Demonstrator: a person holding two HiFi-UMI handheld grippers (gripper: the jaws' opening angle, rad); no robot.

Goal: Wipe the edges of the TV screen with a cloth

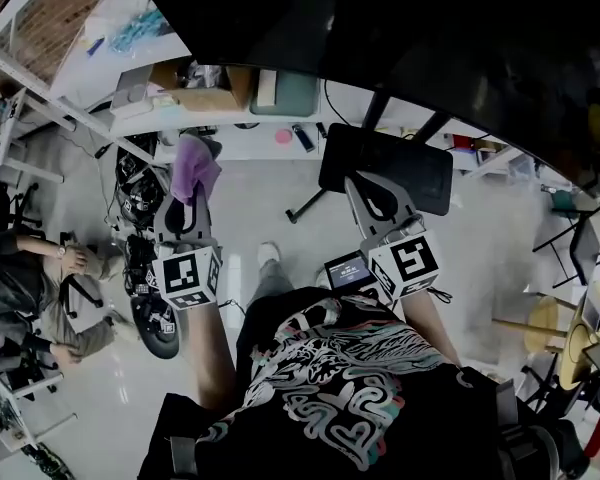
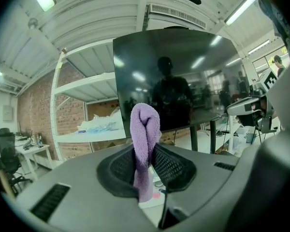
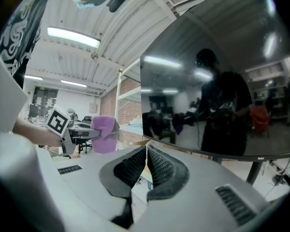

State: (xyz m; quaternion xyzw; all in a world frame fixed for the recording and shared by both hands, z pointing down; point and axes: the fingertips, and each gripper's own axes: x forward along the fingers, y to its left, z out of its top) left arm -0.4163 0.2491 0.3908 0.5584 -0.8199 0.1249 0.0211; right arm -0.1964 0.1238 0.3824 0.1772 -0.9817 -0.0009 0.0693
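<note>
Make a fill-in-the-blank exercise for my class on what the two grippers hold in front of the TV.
1. The left gripper is shut on a folded, fluffy ____ cloth.
2. On the right gripper, the black ribbed fingers press together and hold ____.
3. The big, dark, glossy TV screen mirrors the ____ who holds both grippers.
Missing words: purple; nothing; person.

Black printed shirt [image 1: 330, 393]; grey left tool [image 1: 186, 202], right tool [image 1: 370, 194].
</note>
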